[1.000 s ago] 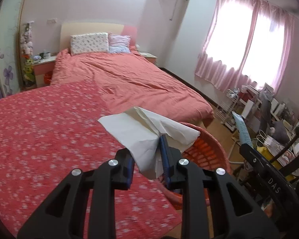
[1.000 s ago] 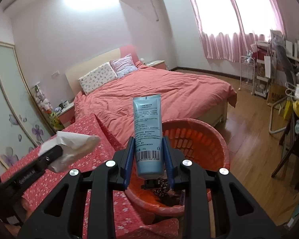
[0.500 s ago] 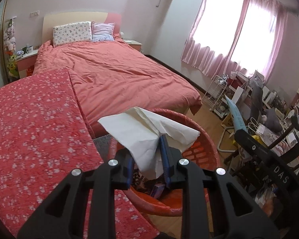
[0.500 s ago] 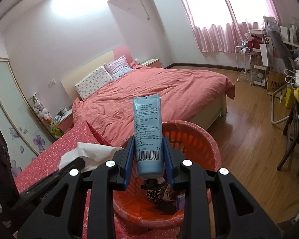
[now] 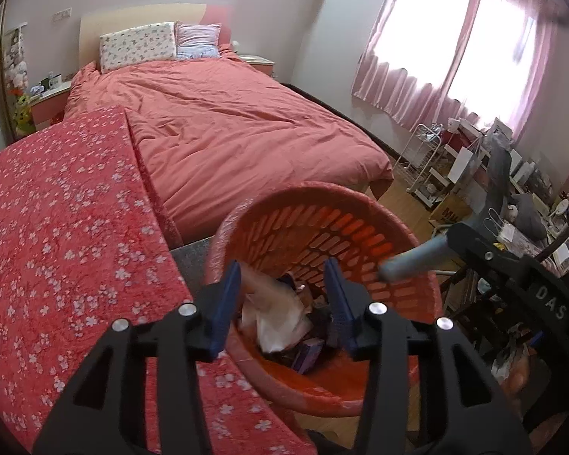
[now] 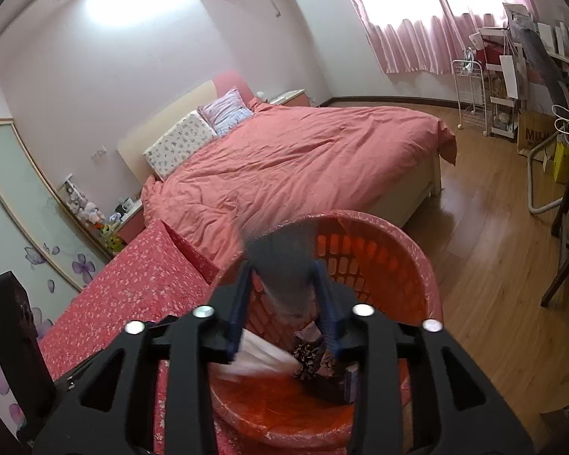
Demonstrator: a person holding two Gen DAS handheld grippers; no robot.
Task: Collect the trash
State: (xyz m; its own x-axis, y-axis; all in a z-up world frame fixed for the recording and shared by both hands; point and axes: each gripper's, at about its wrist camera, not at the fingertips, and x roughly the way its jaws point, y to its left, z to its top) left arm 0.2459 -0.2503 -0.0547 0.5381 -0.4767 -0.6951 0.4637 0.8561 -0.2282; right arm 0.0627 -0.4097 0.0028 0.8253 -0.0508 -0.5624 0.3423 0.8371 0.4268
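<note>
Hovering over the orange basket (image 5: pixel 360 235), the left gripper (image 5: pixel 282 303) has its two blue-padded fingers (image 5: pixel 223 303) spread wide apart, with nothing between them. Directly beneath the gap, a crumpled sheet of white paper (image 5: pixel 280 322) lies inside the basket on top of darker scraps of trash (image 5: pixel 307 352). The basket has slotted walls and stands at the edge of a table covered by a red flowered cloth (image 5: pixel 64 250).

The right gripper (image 6: pixel 284 303) is also positioned above the basket (image 6: pixel 379 250). Its jaws stand apart, wider than the blue tube (image 6: pixel 284 269) that appears between them. The tube is heavily blurred in the right wrist view, so it cannot be told whether the pads still touch it. In the left wrist view, the same tube (image 5: pixel 413 261) projects from the right gripper (image 5: pixel 470 246) across the far rim of the basket, and it is blurred there too.

In the right wrist view, the white paper (image 6: pixel 261 356) rests in the bottom of the basket beside dark patterned trash (image 6: pixel 311 352). The handle of the left gripper is visible at the lower left edge of that view.

Behind the basket stands a bed (image 5: pixel 239 125) with a salmon cover and two pillows (image 5: pixel 140 45). Pink curtains (image 5: pixel 455 57) hang at the window to the right.
</note>
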